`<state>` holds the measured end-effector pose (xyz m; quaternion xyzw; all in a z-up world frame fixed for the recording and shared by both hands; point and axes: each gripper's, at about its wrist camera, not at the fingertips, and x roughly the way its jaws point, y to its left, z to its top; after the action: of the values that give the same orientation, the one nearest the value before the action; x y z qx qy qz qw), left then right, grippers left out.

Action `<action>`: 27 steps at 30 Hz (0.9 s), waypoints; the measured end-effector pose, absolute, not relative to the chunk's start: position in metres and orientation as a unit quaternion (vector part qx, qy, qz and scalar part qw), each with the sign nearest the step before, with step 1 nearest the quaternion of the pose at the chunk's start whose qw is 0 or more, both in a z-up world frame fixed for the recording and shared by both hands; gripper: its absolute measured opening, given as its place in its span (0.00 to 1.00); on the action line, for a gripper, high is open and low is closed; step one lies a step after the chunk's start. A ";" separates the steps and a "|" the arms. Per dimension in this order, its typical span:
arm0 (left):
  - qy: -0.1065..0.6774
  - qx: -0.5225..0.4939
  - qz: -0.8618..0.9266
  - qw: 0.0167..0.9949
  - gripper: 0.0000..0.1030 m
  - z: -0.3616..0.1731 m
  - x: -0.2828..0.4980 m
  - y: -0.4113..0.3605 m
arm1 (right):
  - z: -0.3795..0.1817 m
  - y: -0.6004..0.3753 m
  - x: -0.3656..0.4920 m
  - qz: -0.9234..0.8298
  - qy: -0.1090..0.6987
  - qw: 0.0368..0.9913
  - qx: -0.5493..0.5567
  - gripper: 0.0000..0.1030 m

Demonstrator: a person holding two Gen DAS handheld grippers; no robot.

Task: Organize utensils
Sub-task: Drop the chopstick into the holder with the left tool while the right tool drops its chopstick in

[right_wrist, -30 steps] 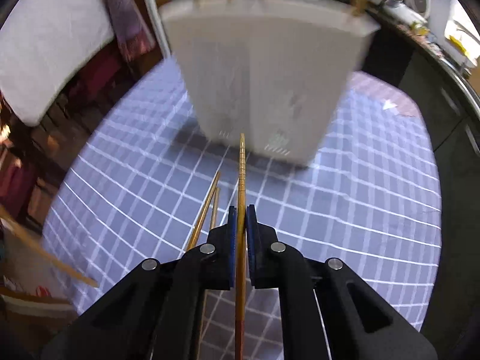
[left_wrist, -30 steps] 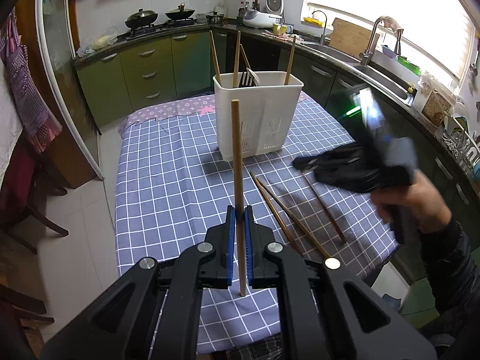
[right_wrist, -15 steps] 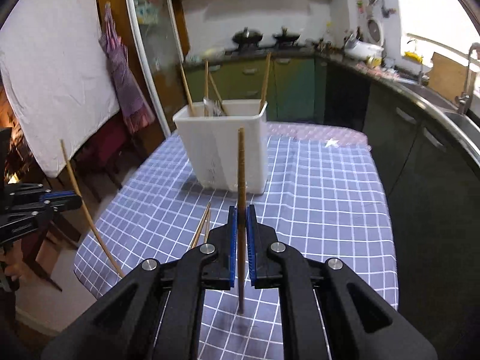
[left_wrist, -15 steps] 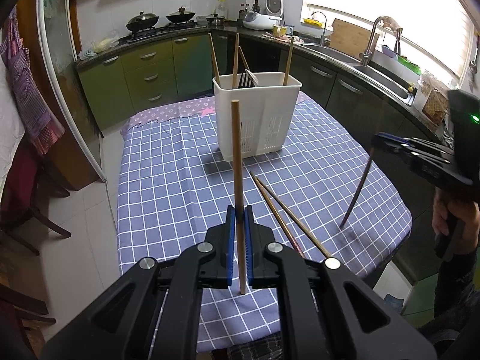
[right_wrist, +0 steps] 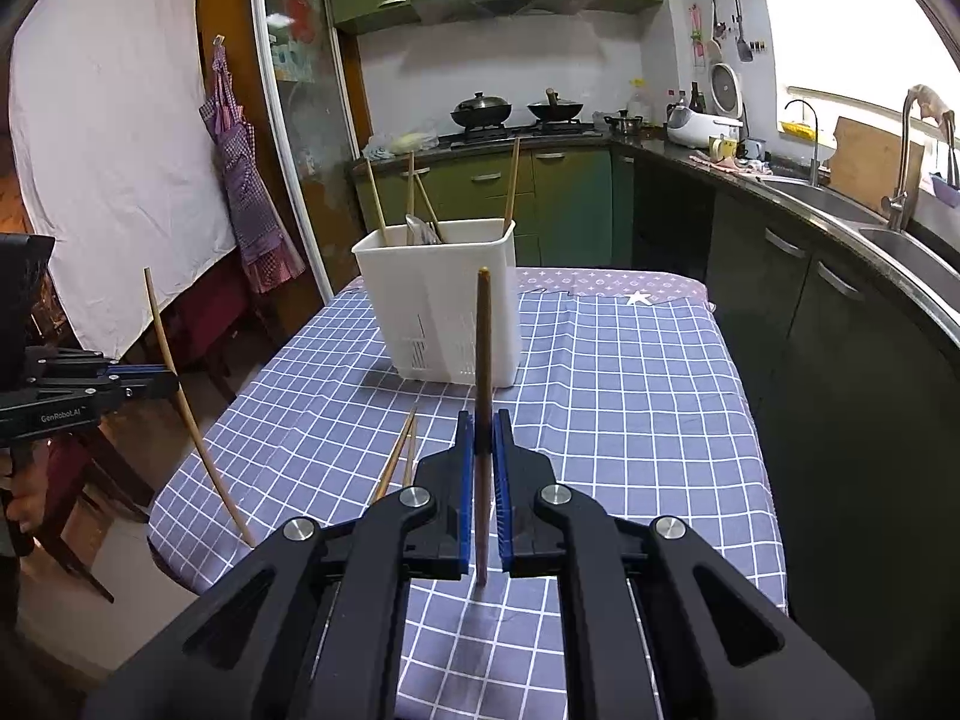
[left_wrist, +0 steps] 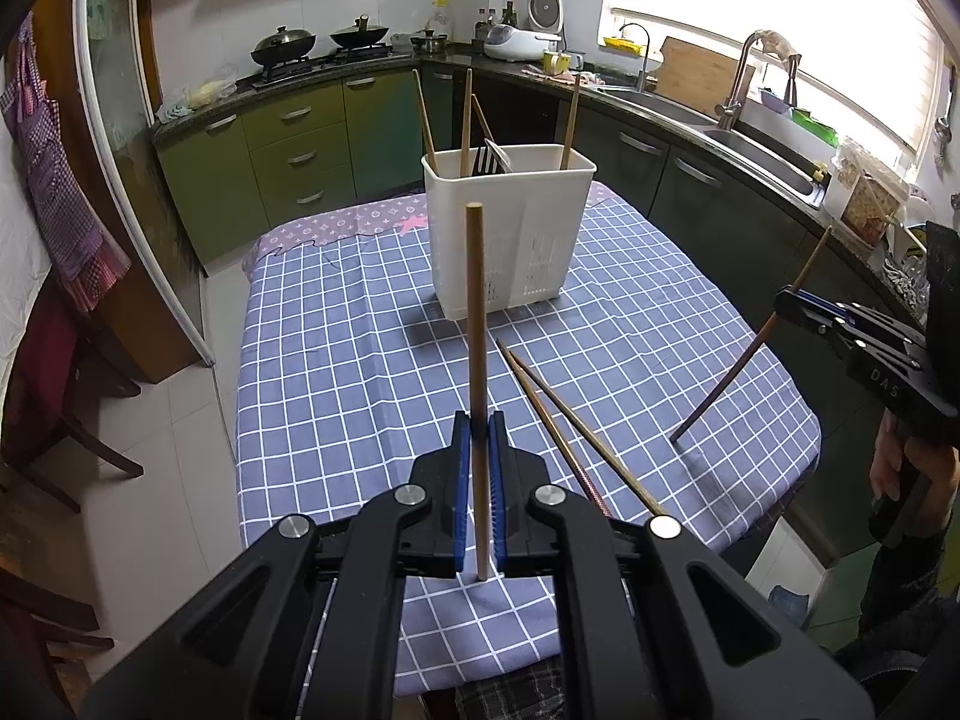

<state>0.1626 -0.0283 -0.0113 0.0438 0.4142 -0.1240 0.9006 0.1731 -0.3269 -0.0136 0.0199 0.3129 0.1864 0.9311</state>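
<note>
A white utensil holder stands on the blue checked tablecloth, with several chopsticks and a black spatula in it; it also shows in the right wrist view. My left gripper is shut on an upright wooden chopstick, held above the table's near edge. My right gripper is shut on a darker chopstick, held upright off the table's right side; it shows in the left wrist view. Two chopsticks lie on the cloth in front of the holder.
Green kitchen cabinets and a stove with woks stand behind the table. A counter with a sink runs along the right. Dark wooden chairs and a hanging apron are at the left.
My right gripper lifted its chopstick off the table beside the holder and drew back to the right, turning it upright. My left gripper stayed almost still with its chopstick.
</note>
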 end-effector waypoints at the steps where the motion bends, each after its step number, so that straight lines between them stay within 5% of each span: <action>1: 0.415 0.044 -0.124 0.900 0.06 -0.011 0.163 -0.029 | -0.014 -0.327 0.173 0.187 0.313 0.931 0.020 0.07; 16: 0.409 0.042 -0.129 0.902 0.06 0.000 0.166 -0.034 | -0.017 -0.327 0.175 0.193 0.315 0.929 0.024 0.07; 27: 0.372 0.065 -0.135 0.916 0.06 0.075 0.205 -0.063 | -0.019 -0.330 0.175 0.201 0.314 0.927 0.030 0.07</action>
<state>0.2051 -0.0631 0.0754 0.0648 0.3718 -0.1354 0.9161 0.1749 -0.3304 -0.0188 0.0296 0.3144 0.2010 0.9273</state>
